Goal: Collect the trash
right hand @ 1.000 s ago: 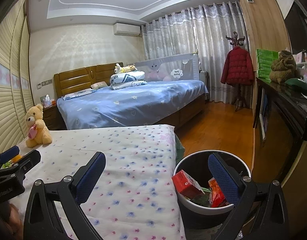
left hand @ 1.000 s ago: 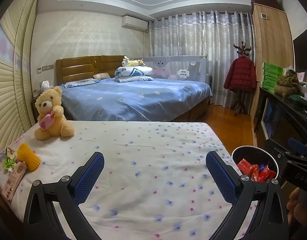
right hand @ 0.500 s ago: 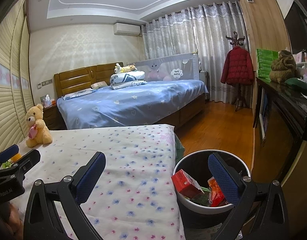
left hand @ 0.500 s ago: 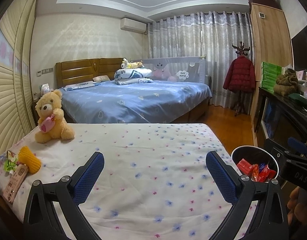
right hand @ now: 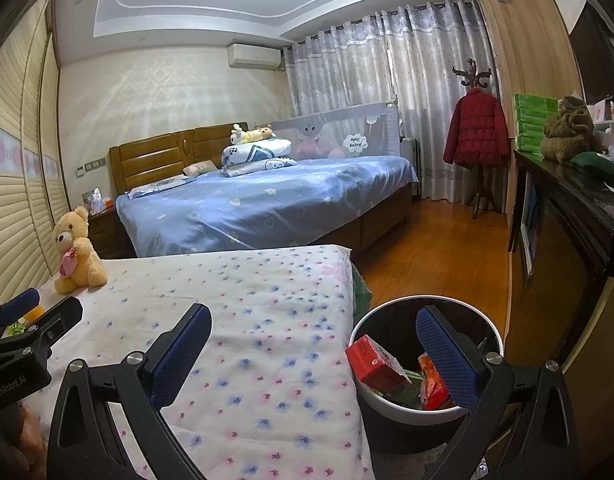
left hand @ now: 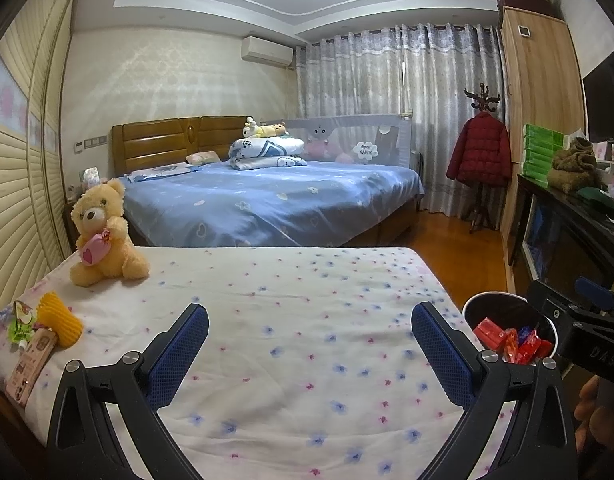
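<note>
Both grippers, left (left hand: 309,334) and right (right hand: 313,334), are hovering with jaws wide and empty, while the remaining trash (left hand: 43,332) is lying at the bed's (left hand: 307,304) far-left edge (nearer the left gripper), opposite the bin (right hand: 497,340).

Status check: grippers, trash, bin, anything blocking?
Left gripper open, empty. Right gripper open, empty, by the bin. Bin holds red packets. Leftover trash pile at bed's left edge; path clear.

Left gripper (left hand: 309,354) jaws apart, empty, over floral sheet (left hand: 291,320).
</note>
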Motion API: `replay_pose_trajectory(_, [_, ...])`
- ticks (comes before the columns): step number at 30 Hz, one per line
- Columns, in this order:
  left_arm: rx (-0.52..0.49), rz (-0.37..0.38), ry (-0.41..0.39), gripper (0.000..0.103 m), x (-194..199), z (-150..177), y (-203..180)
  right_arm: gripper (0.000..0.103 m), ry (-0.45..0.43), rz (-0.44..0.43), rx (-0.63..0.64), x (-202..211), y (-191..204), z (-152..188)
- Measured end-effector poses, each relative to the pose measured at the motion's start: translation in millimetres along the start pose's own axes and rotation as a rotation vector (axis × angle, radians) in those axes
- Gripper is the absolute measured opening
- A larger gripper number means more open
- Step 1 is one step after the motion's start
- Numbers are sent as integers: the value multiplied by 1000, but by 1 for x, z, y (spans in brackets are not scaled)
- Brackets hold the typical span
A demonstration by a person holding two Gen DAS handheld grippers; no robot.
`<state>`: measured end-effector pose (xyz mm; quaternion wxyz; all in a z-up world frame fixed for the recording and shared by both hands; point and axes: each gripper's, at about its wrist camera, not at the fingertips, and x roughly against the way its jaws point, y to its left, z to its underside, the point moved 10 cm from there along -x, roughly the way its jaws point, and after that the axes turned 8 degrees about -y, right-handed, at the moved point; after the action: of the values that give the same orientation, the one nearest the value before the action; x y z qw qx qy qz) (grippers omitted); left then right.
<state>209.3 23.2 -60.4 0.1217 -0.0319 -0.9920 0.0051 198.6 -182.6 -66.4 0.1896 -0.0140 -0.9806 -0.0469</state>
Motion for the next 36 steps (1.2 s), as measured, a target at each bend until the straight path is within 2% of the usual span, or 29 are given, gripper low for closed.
replay_pose_trajectory(36, [10,3,14,102,-5,3,4,103,15,-11,-6,-1,1,5])
